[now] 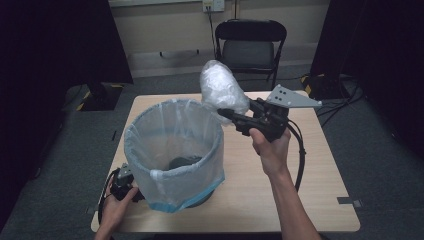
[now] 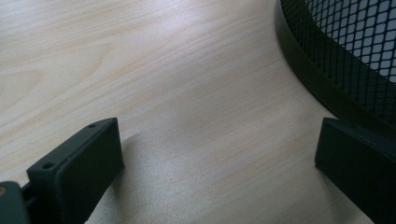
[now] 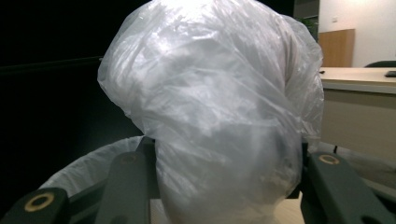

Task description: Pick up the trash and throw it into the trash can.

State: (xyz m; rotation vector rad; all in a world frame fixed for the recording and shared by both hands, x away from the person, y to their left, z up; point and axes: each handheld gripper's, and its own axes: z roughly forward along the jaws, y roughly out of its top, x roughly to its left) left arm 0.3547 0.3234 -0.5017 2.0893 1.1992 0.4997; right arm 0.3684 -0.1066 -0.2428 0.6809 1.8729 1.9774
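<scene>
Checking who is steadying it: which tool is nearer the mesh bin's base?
Left. The left tool lies open beside the bin's base; the right tool holds a plastic bundle above the rim.

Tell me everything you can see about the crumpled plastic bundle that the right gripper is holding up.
The plastic bundle is a wad of thin, translucent whitish film, crinkled and glossy, roughly egg-shaped. The right gripper pinches its lower end between both jaws, so it stands up above them. It hangs in the air beside the far right rim of the lined mesh bin, above the wooden table. Apart from the jaws, nothing visibly touches it. What is inside, if anything, cannot be told.
</scene>
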